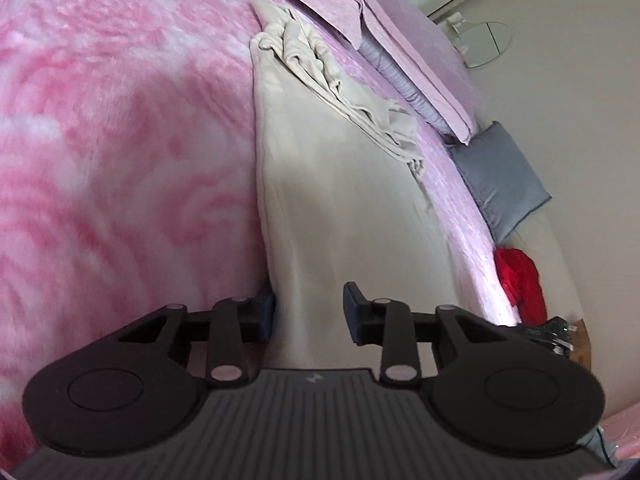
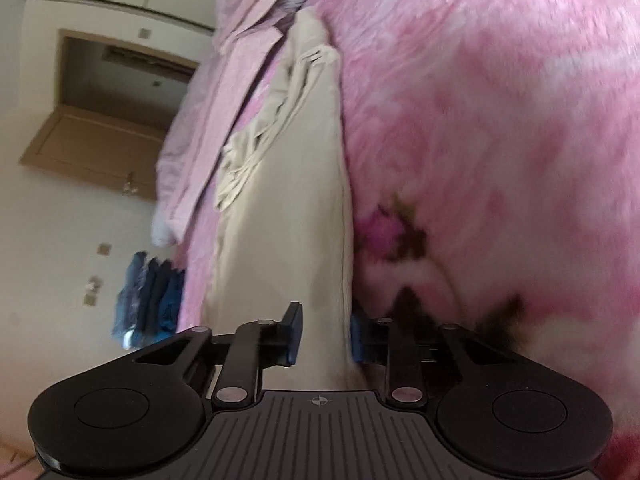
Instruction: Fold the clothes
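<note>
Lying lengthwise on the fluffy pink rose-patterned blanket (image 1: 100, 128), the long cream-beige cloth garment (image 1: 344, 208) stretches away from both cameras, its far end bunched into rumpled folds near the pale pink pillows (image 1: 404, 40) at the blanket's far edge. The left gripper (image 1: 309, 312) straddles the near end of the garment at its border with the blanket; cloth fills the gap between its blue-padded fingers (image 1: 353, 312), but whether the pads are pressing on it cannot be told. The right gripper (image 2: 325, 336) sits likewise at the garment's (image 2: 288, 208) other near corner, fabric rising between its fingers (image 2: 294, 334), the grip equally unclear through the blur. Beyond the blanket's edge in the left view lie a grey square cushion (image 1: 500, 180) and a crumpled red cloth (image 1: 520, 280). Beyond the blanket (image 2: 500, 140) in the right view hangs a row of folded blue clothes (image 2: 148, 300).
</note>
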Demonstrator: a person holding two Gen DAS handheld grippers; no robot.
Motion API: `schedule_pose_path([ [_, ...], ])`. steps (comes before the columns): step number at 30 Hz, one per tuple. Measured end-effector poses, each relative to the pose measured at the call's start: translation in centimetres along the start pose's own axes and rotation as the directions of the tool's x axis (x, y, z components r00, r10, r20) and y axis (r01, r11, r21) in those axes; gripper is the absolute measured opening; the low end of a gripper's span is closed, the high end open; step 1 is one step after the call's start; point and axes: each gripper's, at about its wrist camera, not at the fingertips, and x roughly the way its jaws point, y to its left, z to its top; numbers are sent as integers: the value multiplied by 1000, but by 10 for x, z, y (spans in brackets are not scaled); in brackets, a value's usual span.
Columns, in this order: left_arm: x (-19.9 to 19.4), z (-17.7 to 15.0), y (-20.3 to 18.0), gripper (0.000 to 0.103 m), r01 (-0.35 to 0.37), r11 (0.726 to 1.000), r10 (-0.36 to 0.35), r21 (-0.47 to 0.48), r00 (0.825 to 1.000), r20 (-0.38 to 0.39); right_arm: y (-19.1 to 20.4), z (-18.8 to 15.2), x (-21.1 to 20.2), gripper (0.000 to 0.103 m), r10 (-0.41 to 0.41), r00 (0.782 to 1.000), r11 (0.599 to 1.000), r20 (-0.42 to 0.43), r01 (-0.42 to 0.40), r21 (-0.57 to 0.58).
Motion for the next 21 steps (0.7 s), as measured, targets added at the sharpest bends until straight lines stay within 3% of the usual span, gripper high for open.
schedule_pose_path([
  [1, 0, 0, 1, 2, -10, 1000, 10, -7, 1000, -7, -2, -2, -1, 7, -4, 1000, 1000, 1, 4, 1],
  [7, -13, -2, -2, 2, -17, 1000, 17, 6, 1000, 24, 6, -7, -10, 2, -41, 999, 999, 34, 41, -20],
  [13, -43, -19, -13, 2, 13, 1000, -15, 28, 997, 79, 19, -25, -35, 1, -11, 996, 1000, 83, 13, -19],
  [21, -108, -95, -27, 2, 78, 997, -80, 20, 988, 135, 38, -85, -91, 2, 49, 992, 999, 120, -45, -29],
])
